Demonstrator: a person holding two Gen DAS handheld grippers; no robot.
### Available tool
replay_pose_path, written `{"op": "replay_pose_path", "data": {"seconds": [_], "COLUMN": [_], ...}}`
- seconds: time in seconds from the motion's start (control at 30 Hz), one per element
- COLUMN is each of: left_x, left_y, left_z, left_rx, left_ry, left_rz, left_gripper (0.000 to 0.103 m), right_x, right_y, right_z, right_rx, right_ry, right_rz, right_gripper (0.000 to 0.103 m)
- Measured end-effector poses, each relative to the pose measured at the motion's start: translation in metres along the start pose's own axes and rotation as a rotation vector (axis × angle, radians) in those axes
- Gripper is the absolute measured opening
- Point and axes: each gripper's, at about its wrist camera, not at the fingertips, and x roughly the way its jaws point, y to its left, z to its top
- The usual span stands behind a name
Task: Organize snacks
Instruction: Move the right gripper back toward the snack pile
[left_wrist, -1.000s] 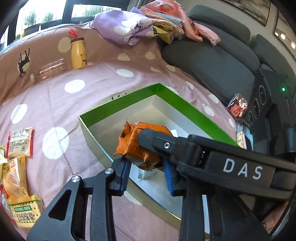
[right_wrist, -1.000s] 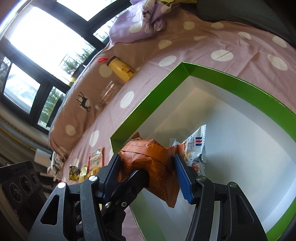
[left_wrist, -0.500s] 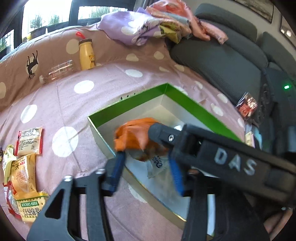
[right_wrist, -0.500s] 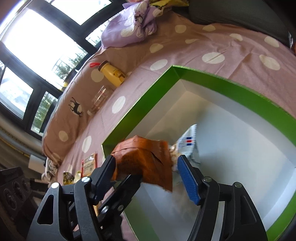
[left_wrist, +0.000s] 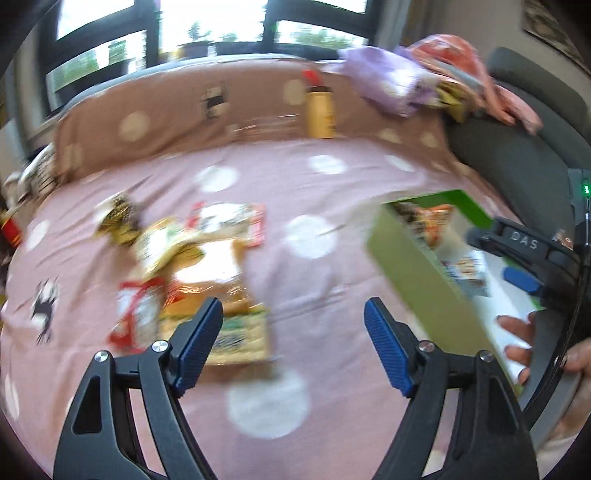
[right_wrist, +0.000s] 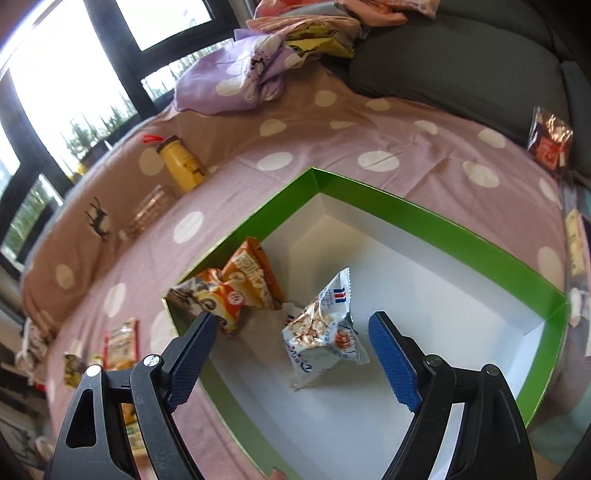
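Observation:
A green box (right_wrist: 424, 218) with a white inside lies on the pink dotted cover. An orange snack packet (right_wrist: 243, 288) rests in its left corner, beside a white packet (right_wrist: 325, 332) on the floor. My right gripper (right_wrist: 291, 332) hangs above the box, its jaws opening and pressing on nothing. The left wrist view is blurred. There my left gripper (left_wrist: 293, 325) hovers over bare cover with its jaws opening and nothing between them. A pile of loose snack packets (left_wrist: 192, 266) lies just beyond its left finger. The box (left_wrist: 417, 288) and the right gripper (left_wrist: 524, 266) sit at the right.
A yellow bottle (right_wrist: 181, 170) and a clear jar (right_wrist: 147, 210) stand at the far edge of the cover. Bundled purple cloth (right_wrist: 236, 81) lies against the grey sofa back (right_wrist: 461, 62). A dark red packet (right_wrist: 550, 140) sits at the right. A person's hand (left_wrist: 517, 332) shows near the box.
The orange packet was gripped over the box and now lies inside it. Both grippers have opened. My left gripper has swung left, away from the box toward the snack pile.

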Motion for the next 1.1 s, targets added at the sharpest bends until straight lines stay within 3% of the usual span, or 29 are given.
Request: {"op": "replay_pose_path", "data": {"seconds": [0.17,0.3,0.4,0.53,0.77,1.1], "left_x": [-0.002,-0.007,-0.012,-0.01,-0.004,-0.001], "left_y": [0.04,0.057,0.066,0.078,0.091,0.108], "left_z": [-0.011,-0.013,-0.011,-0.01,-0.012,-0.015], "left_rx": [-0.11,-0.147,-0.163,-0.177,-0.181,-0.22], "left_ry": [0.014,0.019,0.001,0.009,0.018,0.032], "left_rz": [0.011,0.017,0.042,0.051,0.103,0.106], "left_gripper": [0.08,0.08,0.081,0.081,0.081,0.081], "right_x": [0.015,0.013,0.015,0.01,0.014,0.016], "right_y": [0.011,0.017,0.022,0.033,0.071,0.088], "right_z": [-0.011,-0.013,-0.015,-0.016,-0.022,-0.031], "right_rx": [-0.044,-0.072,-0.097,-0.129,-0.265,-0.35], "right_ry": [0.07,0.001,0.007,-0.06,-0.078,-0.089], "right_rz": [-0.023,-0.1,-0.071,-0.108,-0.135,-0.1], "right_gripper": [0.084,0.084,0.084,0.084,0.084,0.084]}}
